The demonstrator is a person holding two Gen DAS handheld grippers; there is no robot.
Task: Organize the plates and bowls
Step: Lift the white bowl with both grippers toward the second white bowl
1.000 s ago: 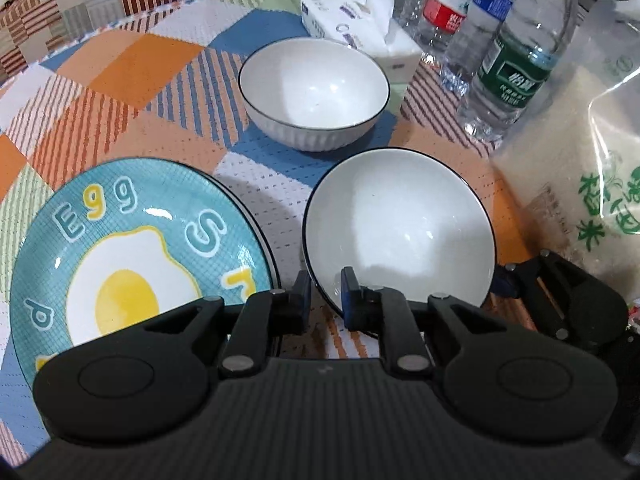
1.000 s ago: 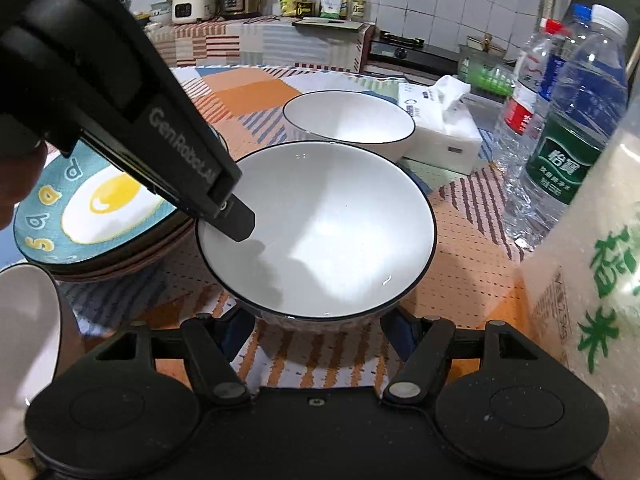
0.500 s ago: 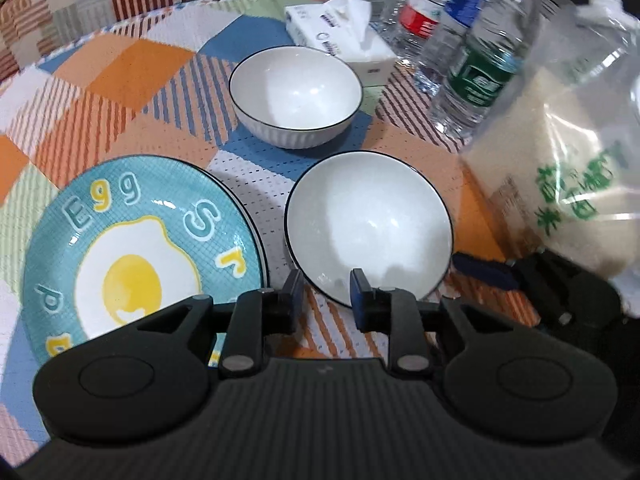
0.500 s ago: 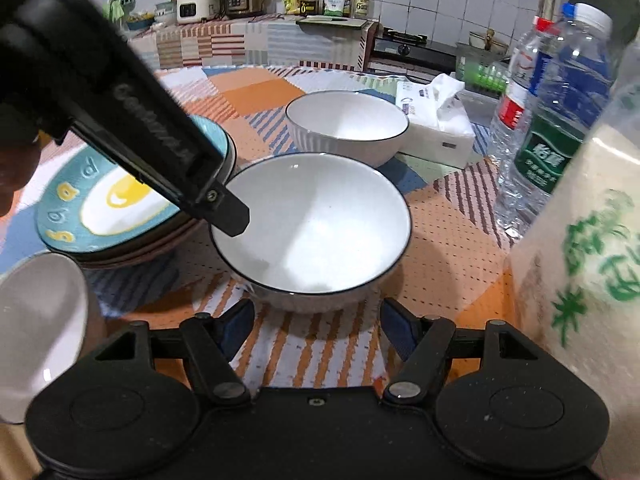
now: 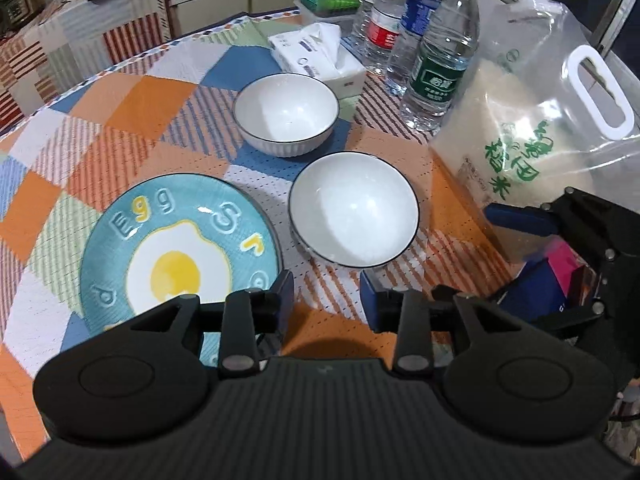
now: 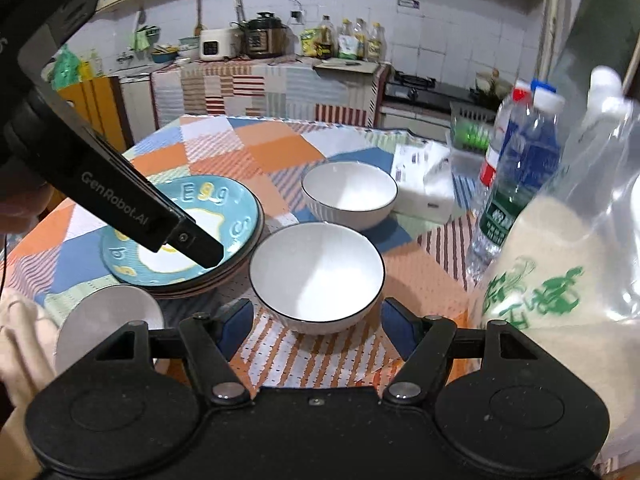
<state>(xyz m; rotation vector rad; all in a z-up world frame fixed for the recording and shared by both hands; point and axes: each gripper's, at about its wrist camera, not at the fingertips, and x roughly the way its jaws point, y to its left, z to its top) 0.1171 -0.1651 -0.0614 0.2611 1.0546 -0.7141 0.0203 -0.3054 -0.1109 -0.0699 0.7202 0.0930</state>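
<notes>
From the left wrist camera, the left tongs [image 5: 326, 294] hang above the bench [image 5: 132, 100] with nothing between their blue pads; the jaws have just been opening and stand parted over bare patterned cloth. The near bowl [image 5: 354, 208], white with a dark rim, sits upright just beyond the tips at 12 o'clock, apart from them. A second bowl of the same kind, the far bowl [image 5: 286, 114], stands beyond it at 11 o'clock, close to a tissue box [image 5: 316, 56]. The egg plate [image 5: 176, 244], blue with a fried-egg print, lies at 10 o'clock from the tips, just beside the near bowl. Water bottles [image 5: 436, 52] and a clear rice bag [image 5: 532, 120] fill the 1 to 2 o'clock side. The right tongs [image 5: 520, 216] show at 3 o'clock, before the bag.

From the right wrist camera, the right tongs [image 6: 316, 326] are spread wide and grip nothing; the near bowl [image 6: 316, 276] rests on the bench just ahead of the pads, untouched. The far bowl [image 6: 348, 196] is at 12 o'clock behind it. The egg plate [image 6: 240, 216] tops a stack of plates at 10 o'clock, partly hidden by the left tongs' black body. Another white dish [image 6: 108, 316] shows at 9 o'clock.
</notes>
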